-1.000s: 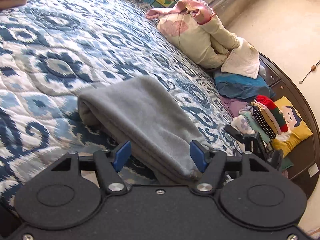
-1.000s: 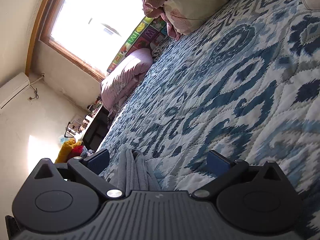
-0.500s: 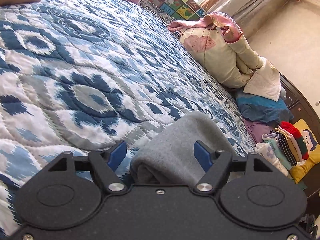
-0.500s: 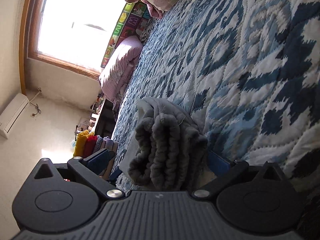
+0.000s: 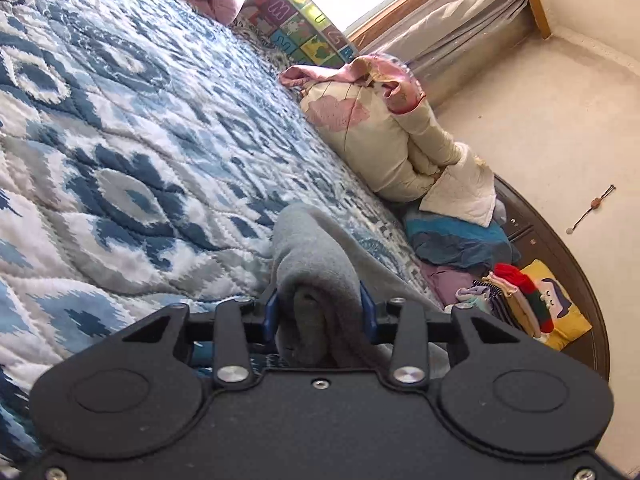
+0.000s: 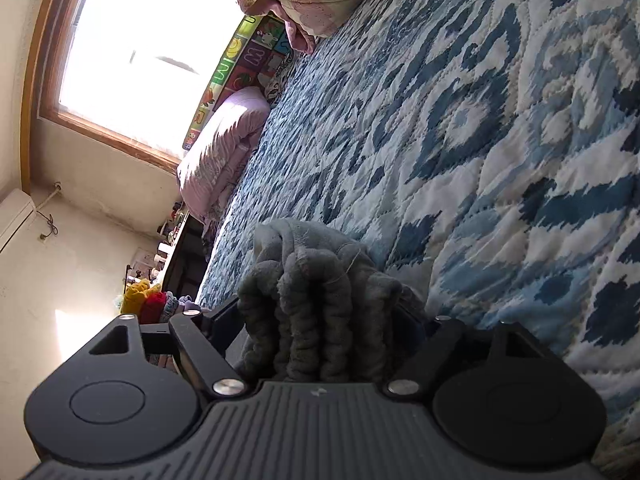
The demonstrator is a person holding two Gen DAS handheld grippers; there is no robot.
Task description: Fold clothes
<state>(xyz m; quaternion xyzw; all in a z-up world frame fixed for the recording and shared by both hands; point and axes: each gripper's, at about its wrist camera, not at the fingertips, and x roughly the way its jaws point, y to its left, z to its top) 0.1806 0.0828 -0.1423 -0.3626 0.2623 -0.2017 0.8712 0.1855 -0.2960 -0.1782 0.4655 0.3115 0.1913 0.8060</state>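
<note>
Both claws just closed onto the folded grey fleece garment point(image 5: 316, 248), lying on the blue-and-white patterned quilted bed point(image 5: 120, 152) near its edge. Left claw point(image 5: 320, 312) clamped across the rounded fold, blue pads pressing both sides; right claw point(image 6: 320, 320) squeezing the stacked layered edges point(image 6: 312, 292). Wide apart a second ago, now pinching from opposite ends. Probably set to lift or move the finished bundle.

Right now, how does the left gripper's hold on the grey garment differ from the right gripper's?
The left gripper, its jaws just closing, pinches a narrow smooth fold of the grey garment. The right gripper, also closing, spans a thicker stack of layered edges. Both clamp the same garment on the blue patterned quilt.
</note>
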